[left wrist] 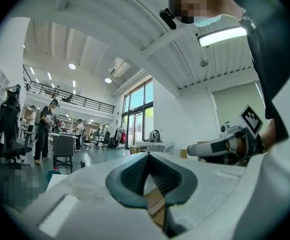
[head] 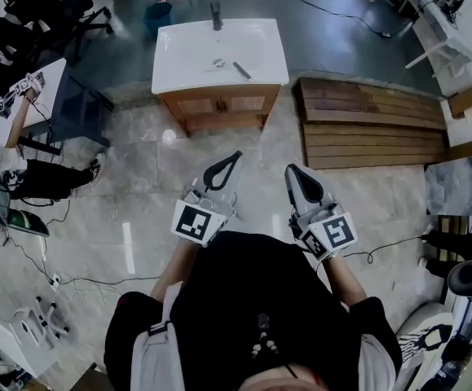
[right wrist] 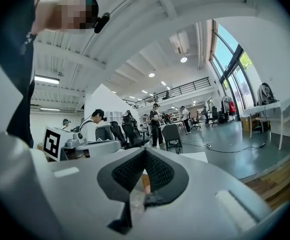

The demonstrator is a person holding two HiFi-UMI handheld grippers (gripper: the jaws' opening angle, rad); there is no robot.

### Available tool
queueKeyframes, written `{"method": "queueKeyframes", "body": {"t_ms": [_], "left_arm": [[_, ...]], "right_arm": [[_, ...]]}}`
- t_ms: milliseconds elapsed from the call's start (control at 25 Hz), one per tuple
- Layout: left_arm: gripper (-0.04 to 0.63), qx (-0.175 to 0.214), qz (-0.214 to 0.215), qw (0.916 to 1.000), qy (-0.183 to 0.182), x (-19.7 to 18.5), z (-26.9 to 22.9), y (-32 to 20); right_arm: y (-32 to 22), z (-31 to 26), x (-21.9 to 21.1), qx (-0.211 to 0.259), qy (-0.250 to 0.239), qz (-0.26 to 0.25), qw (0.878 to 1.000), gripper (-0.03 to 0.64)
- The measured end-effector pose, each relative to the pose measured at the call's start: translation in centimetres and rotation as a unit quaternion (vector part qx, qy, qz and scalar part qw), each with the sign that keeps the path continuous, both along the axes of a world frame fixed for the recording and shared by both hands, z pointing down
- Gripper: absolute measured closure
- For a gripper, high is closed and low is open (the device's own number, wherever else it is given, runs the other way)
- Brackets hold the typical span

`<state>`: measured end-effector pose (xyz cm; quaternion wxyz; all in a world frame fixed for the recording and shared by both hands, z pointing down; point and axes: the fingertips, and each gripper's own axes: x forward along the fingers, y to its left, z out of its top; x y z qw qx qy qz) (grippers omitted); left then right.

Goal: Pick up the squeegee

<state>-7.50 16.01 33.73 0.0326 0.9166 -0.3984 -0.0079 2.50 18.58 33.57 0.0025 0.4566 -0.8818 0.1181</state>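
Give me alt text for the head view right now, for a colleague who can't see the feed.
Seen from above, a person holds the left gripper and right gripper, both shut and empty, pointed at a white sink cabinet ahead. A slim grey tool, likely the squeegee, lies on its top.

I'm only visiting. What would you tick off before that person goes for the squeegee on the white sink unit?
1. Squeegee in sight, lying on the sink top: ok.
2. Nothing resting on the squeegee: ok.
3. Left gripper empty: ok.
4. Right gripper empty: ok.
5. Jaws apart, ready to take the squeegee: not ok, both pairs are shut.
6. Grippers close enough to reach it: not ok, floor lies between them and the sink unit.
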Motion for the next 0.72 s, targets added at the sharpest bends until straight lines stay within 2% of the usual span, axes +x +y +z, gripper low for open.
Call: {"method": "queueKeyframes", "body": {"t_ms": [280,400,720], "left_arm": [[0.597,0.001,0.0,1.0,0.0,-2.0,0.4,-4.6],[0.597,0.003,-0.007,1.0,-0.002,-2.6,0.7,-5.9],[0.597,-0.018,-0.014,0.9997,-0.005,-3.5,2.2,-8.4]], "right_arm": [[-5.0,-0.1,-1.8,0.017,0.001,0.009,1.0,0.614],[-6.3,0.5,-2.3,0.001,0.011,0.011,1.0,0.614],[-9.4,0.4,-3.2,0.018,0.013,0.0,1.0,0.614]]}}
